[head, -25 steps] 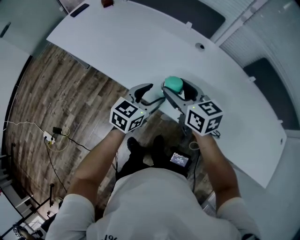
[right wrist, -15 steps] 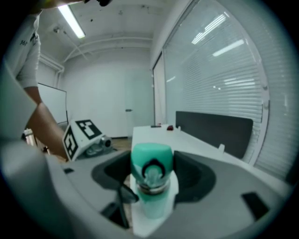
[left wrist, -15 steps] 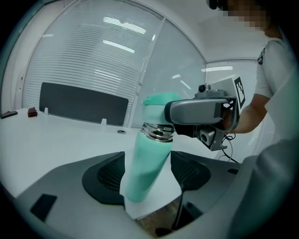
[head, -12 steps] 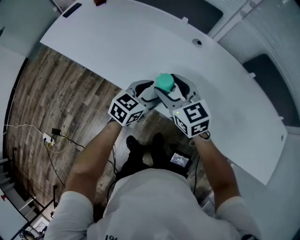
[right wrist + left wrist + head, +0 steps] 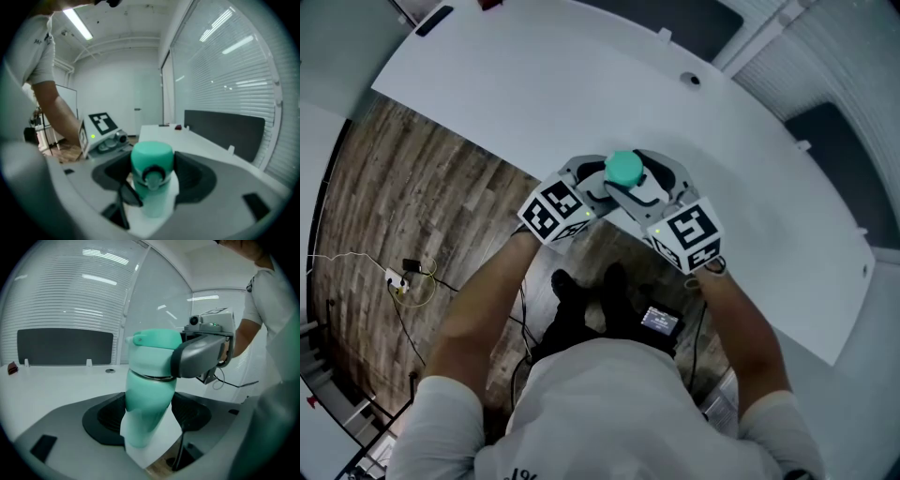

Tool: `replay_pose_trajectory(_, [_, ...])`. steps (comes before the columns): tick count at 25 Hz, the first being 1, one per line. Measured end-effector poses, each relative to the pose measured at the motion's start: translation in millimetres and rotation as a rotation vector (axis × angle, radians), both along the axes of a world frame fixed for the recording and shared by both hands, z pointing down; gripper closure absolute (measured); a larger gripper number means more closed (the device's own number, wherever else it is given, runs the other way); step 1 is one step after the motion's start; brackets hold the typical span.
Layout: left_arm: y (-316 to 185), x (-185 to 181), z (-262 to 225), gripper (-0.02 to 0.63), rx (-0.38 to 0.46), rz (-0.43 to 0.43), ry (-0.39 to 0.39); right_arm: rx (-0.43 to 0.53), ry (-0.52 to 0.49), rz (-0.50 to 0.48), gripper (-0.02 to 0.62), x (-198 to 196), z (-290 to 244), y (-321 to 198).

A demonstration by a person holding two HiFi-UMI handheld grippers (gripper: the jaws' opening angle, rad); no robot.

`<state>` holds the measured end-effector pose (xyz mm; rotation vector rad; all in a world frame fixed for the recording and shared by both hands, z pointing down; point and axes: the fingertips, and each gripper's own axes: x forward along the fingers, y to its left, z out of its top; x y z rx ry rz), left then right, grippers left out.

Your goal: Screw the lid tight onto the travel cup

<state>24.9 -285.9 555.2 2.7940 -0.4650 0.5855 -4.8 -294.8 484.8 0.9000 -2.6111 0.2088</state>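
Left tool [image 5: 589, 187], jaws just opened wide, straddles travel cup [image 5: 146, 397]; right tool [image 5: 153, 180] clamps lid [image 5: 624, 169] at table [image 5: 534, 84] edge

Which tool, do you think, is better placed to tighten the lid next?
Right, probably: the right tool clamps the lid; the left tool has just been opening its jaws around the travel cup.

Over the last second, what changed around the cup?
The left gripper moved in on the cup from its left. The cup now sits between its jaws, which have just been opening and do not visibly press on it. Unchanged: the right gripper stays clamped on the lid.
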Motion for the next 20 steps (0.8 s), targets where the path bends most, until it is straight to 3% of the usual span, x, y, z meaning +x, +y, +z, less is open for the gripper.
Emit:
replay_pose_trajectory(4, [6, 0, -2, 0.295, 0.028, 0.125, -0.041, 0.001, -0.013, -0.069, 0.291, 0, 1, 5])
replay_pose_trajectory(8, [6, 4, -4, 0.293, 0.014, 0.144, -0.018, 0.018, -0.067, -0.029, 0.291, 1, -2, 5])
replay_pose_trajectory(13, [1, 4, -6, 0.294, 0.012, -0.003, 0.035, 0.052, 0.007, 0.064, 0.291, 1, -1, 3])
replay_pose_trajectory(20, [-5, 4, -6, 0.295, 0.034, -0.192, 0.063, -0.026, -0.052, 0.235, 0.302, 11, 7, 4])
